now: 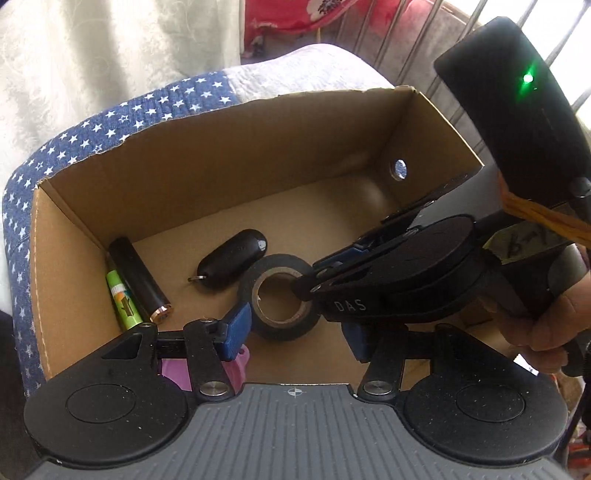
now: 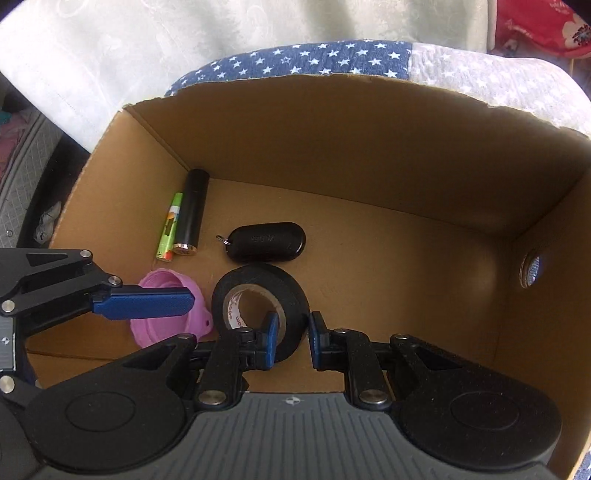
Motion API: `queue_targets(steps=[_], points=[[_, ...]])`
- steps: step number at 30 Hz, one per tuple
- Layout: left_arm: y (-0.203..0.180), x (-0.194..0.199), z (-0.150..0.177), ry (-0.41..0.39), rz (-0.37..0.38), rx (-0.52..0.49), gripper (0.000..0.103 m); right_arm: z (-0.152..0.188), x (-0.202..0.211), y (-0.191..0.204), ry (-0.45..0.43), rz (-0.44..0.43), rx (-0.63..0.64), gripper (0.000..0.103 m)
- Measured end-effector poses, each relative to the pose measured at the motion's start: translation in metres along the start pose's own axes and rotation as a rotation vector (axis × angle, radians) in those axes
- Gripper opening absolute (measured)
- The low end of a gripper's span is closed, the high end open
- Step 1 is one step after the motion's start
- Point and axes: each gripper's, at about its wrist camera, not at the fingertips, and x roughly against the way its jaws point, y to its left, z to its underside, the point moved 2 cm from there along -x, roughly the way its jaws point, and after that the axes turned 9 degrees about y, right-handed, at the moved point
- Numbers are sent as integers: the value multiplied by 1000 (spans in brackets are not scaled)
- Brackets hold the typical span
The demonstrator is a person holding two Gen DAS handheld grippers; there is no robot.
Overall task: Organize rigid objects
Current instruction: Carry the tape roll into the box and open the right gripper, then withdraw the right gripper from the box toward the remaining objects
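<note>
A brown cardboard box (image 1: 221, 166) (image 2: 332, 147) lies below both grippers. My right gripper (image 2: 293, 338) (image 1: 304, 286) is shut on the wall of a black tape roll (image 2: 258, 280) (image 1: 269, 328), one finger in the hole and one outside. My left gripper (image 1: 295, 336) stands open above the box floor, with the tape roll showing in its gap. Its left finger (image 2: 144, 304) hangs over a pink cup (image 2: 166, 284) (image 1: 242, 360), and the jaws do not grip the cup. A black key fob (image 2: 267, 242), a black cylinder (image 2: 190, 218) and a green battery (image 2: 170, 229) lie at the left.
The box rests on a blue cushion with white stars (image 1: 92, 136) (image 2: 314, 55), with white cloth (image 2: 184, 44) behind it. A round hole (image 2: 532, 271) pierces the box's right wall. A hand (image 1: 535, 325) holds the right gripper. Metal bars (image 1: 461, 22) stand at the upper right.
</note>
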Motion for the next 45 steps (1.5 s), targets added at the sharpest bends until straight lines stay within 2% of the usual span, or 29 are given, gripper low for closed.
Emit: queue_targets(steps=[2,8,12,14,19,22,26,31,32,35,36,39,40,43,45], points=[[4,2,-2,-12,-12,4,59,-9,0,1,-8,14,9,15],[15,29,1,-89,-19,23,67,-32,-4,6,-7,21,13,15],[21,48,13,-144,-41,28,72,-46,-5,12,-45,20,9,15],[23,55,21,-162,-40,28,73,-48,1,13,-81,-5,-4,15],[19,75,42,-231,-25,6,81,-36,40,17,-154,-78,-8,18],[13,94,59,-302,-28,-16,87,-11,78,16,-227,-123,-8,18],[-4,122,93,-443,-22,-51,99,35,131,16,-348,-169,4,21],[-33,146,140,-543,-42,-86,102,109,174,21,-519,-223,38,23],[-37,146,148,-547,-44,-86,103,126,178,21,-556,-232,40,28],[-41,137,172,-545,15,-28,103,175,176,23,-669,-266,50,58],[-40,131,182,-520,61,9,103,191,171,23,-699,-272,46,61],[-39,113,206,-450,166,83,103,230,147,22,-746,-279,-8,62],[-38,107,214,-441,180,101,103,241,139,22,-748,-294,-23,63],[-39,88,239,-451,142,134,103,266,114,24,-747,-342,-62,67],[-43,78,257,-463,105,162,103,277,98,30,-744,-328,-68,69]])
